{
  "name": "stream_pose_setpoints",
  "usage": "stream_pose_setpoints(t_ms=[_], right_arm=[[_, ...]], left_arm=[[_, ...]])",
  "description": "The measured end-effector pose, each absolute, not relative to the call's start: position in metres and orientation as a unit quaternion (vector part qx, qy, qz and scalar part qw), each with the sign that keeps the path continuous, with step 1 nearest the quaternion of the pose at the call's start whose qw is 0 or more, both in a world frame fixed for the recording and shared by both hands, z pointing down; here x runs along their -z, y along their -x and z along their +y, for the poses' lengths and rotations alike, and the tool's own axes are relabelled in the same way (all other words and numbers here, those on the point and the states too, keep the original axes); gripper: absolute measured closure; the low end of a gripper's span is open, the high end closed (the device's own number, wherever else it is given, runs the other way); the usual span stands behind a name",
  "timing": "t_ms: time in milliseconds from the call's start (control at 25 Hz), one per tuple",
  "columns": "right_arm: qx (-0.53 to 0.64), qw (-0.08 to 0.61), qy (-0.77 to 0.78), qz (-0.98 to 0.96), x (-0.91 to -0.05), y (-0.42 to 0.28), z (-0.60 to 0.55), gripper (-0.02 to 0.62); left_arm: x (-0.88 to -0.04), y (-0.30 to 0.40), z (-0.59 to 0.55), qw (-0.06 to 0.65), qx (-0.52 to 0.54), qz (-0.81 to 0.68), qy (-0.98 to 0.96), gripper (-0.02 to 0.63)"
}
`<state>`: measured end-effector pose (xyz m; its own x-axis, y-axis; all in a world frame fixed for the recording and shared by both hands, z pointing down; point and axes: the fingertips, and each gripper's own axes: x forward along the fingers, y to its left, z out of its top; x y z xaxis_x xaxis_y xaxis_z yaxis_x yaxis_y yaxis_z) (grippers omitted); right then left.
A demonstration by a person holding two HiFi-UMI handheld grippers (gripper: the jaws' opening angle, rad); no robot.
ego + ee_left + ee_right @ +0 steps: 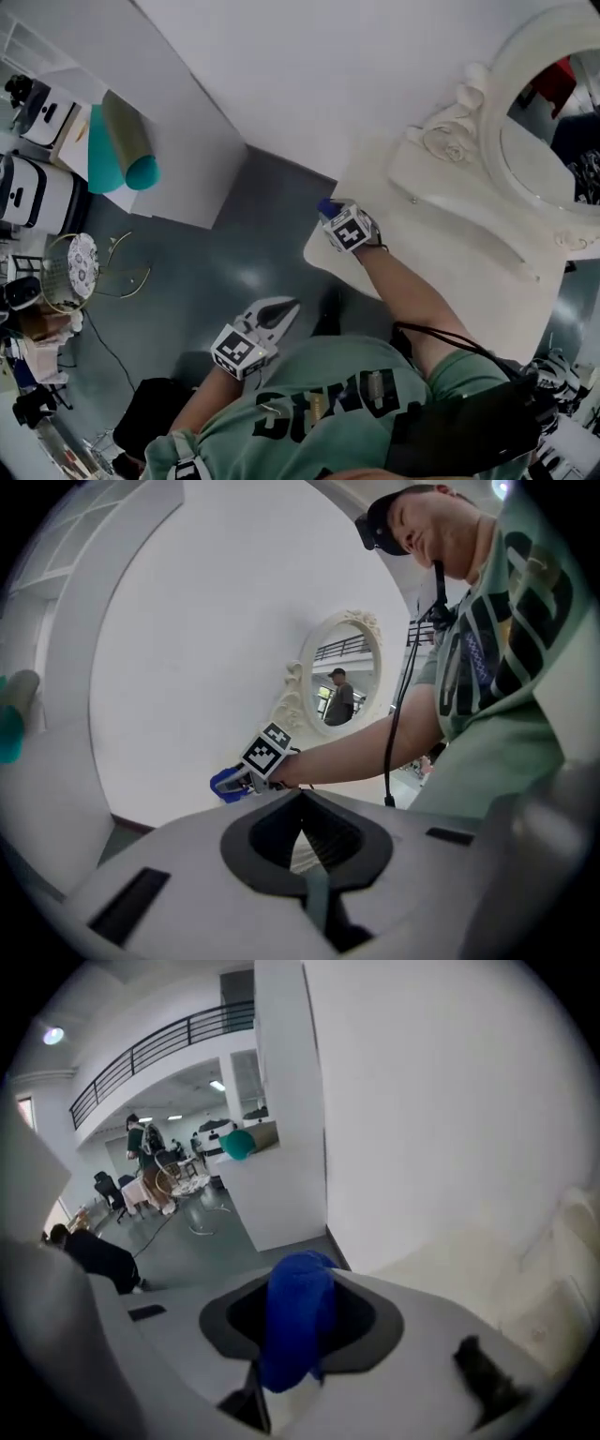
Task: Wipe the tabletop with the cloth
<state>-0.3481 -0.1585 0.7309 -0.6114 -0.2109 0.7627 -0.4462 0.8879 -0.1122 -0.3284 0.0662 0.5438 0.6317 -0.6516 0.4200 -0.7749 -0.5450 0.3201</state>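
A blue cloth [325,205] is bunched in my right gripper [330,210], which hangs over the left corner of the cream tabletop [450,262]. In the right gripper view the cloth [296,1321] fills the gap between the jaws, and the tabletop [469,1251] lies to the lower right. My left gripper [285,308] is held low over the grey floor, off the table, near my body. Its jaws meet at their tips with nothing between them [302,801]. The left gripper view also catches the right gripper [246,772] and the cloth [225,783].
An oval mirror [548,141] in an ornate cream frame stands at the back of the table against a white wall. A white counter [178,141] with a teal roll [127,150] is on the left, and a wire stand [80,272] further left. People [145,1162] stand far off.
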Motion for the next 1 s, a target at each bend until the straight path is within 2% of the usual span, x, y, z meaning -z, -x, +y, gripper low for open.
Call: stream_pose_setpoints(t_ms=[80,200,280,360,480,640,880,1000], right_arm=[[-0.125,0.421,-0.180,-0.880,-0.747,0.370,-0.157,0.471],[-0.125,0.422,-0.199,-0.875,-0.760,0.364,-0.162,0.471],[-0.134,0.427,-0.224,-0.866,-0.764,0.330,-0.169,0.471],[-0.149,0.429,-0.262,-0.851,-0.765,0.267,-0.173,0.471],[-0.180,0.423,-0.337,-0.822,-0.760,0.129,-0.166,0.471],[-0.227,0.408,-0.436,-0.769,-0.753,-0.091,-0.139,0.471],[-0.284,0.394,-0.566,-0.667,-0.756,-0.437,-0.061,0.471],[-0.303,0.375,-0.635,-0.603,-0.754,-0.574,-0.012,0.471]], left_arm=[[-0.552,0.347,0.066,0.253,-0.117,-0.421,-0.863,0.597],[-0.564,0.349,0.063,0.257,-0.122,-0.407,-0.868,0.597],[-0.564,0.331,0.054,0.247,-0.124,-0.385,-0.880,0.597],[-0.558,0.299,0.046,0.232,-0.123,-0.351,-0.899,0.597],[-0.543,0.228,0.035,0.209,-0.132,-0.291,-0.924,0.597],[-0.529,0.104,0.023,0.189,-0.157,-0.219,-0.944,0.597],[-0.513,-0.107,0.033,0.187,-0.165,-0.133,-0.959,0.597],[-0.507,-0.176,0.045,0.178,-0.180,-0.095,-0.963,0.597]])
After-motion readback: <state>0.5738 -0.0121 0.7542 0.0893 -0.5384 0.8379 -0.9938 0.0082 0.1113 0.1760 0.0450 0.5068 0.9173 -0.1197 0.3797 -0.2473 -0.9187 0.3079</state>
